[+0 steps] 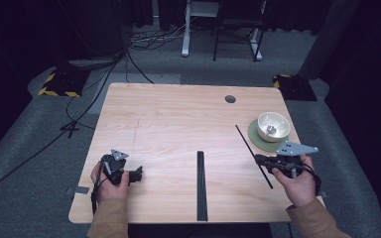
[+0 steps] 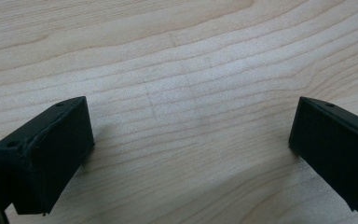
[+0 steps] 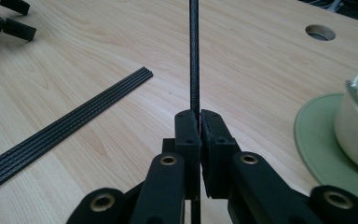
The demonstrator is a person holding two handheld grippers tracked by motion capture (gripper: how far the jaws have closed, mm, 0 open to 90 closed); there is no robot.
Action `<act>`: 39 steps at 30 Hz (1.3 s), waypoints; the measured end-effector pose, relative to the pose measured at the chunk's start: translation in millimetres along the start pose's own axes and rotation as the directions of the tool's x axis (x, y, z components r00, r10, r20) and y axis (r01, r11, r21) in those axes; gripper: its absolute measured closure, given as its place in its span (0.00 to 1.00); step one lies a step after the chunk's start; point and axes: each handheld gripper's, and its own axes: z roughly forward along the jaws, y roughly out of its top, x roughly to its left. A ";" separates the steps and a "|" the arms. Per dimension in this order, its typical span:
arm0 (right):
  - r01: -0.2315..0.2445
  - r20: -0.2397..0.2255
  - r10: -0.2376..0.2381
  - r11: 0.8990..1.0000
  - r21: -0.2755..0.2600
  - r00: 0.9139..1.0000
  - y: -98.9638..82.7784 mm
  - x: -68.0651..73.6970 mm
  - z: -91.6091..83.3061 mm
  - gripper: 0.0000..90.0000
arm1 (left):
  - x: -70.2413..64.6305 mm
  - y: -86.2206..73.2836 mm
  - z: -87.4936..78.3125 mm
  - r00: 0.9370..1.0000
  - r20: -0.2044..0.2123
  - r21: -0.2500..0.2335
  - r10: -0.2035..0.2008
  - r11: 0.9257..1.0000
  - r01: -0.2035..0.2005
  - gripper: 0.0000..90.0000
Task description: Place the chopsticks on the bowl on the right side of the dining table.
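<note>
Black and thin, the rod sits pinched between our right gripper's closed pads, just beside the green mat and bowl. We should lift it level, clear of the bowl. Our left gripper rests wide open over bare table, holding nothing.

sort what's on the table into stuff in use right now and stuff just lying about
In use:
- thin black rod
- right hand-held gripper, shut on it

Lying about:
- bundle of black rods
- white bowl
- green mat
- left hand-held gripper, open
</note>
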 end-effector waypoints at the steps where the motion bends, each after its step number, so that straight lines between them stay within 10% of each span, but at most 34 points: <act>1: 0.006 0.001 -0.006 1.000 -0.001 1.000 1.8 -1.6 -2.8 0.97 | 0.0 0.0 0.0 1.000 0.000 0.000 0.000 1.000 0.000 0.00; 20: 0.001 0.035 -0.001 1.000 -0.013 0.999 33.0 -45.8 -37.2 0.97 | 0.1 -0.1 -0.1 1.000 0.000 0.000 -0.001 1.000 0.001 0.00; 39: -0.048 0.146 0.045 0.999 0.016 0.988 46.2 -101.3 -33.1 0.97 | 0.1 0.0 -0.1 1.000 0.000 0.000 0.000 1.000 0.000 0.00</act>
